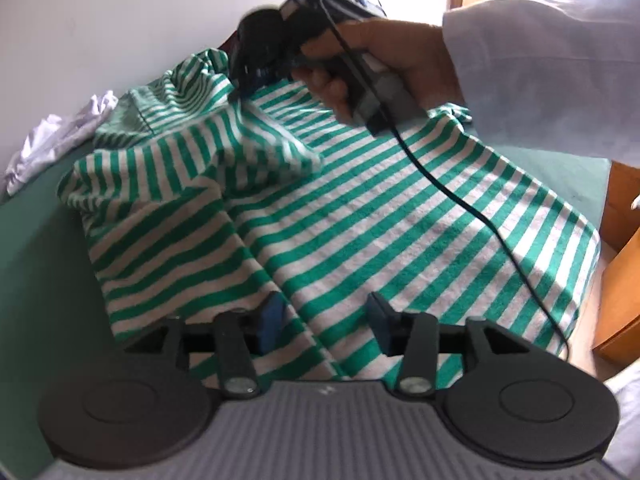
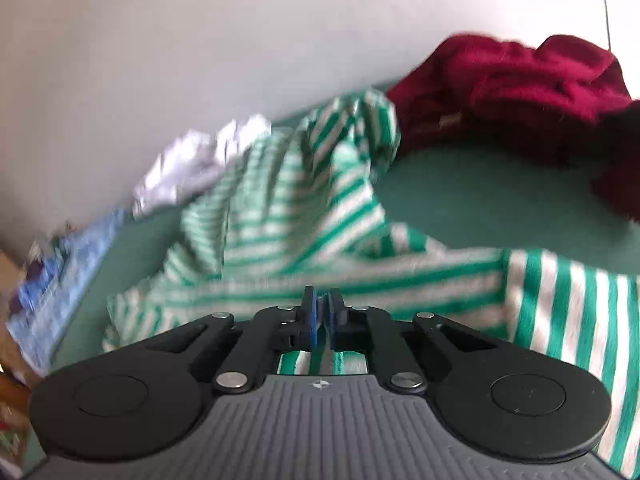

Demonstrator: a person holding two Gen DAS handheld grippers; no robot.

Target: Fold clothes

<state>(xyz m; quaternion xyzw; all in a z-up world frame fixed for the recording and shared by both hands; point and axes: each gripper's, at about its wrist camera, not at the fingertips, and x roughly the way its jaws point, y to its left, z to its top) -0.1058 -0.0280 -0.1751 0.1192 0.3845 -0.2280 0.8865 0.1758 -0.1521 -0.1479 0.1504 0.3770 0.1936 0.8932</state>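
Note:
A green-and-white striped shirt (image 1: pixel 360 216) lies spread on a green surface (image 1: pixel 36 264). My left gripper (image 1: pixel 326 322) is open just above the shirt's near hem, with a fold of fabric between its fingers. My right gripper (image 2: pixel 322 314) is shut on the striped shirt (image 2: pixel 280 216) and lifts a bunched part of it at the far side. In the left wrist view the right gripper (image 1: pixel 244 84) is seen held by a hand, pinching the shirt's raised far edge.
A crumpled white garment (image 1: pixel 60 136) lies at the far left by the wall and also shows in the right wrist view (image 2: pixel 192 164). A dark red garment (image 2: pixel 520 88) is heaped at the far right. Light blue cloth (image 2: pixel 60 276) lies at the left. A wooden furniture edge (image 1: pixel 620 264) stands to the right.

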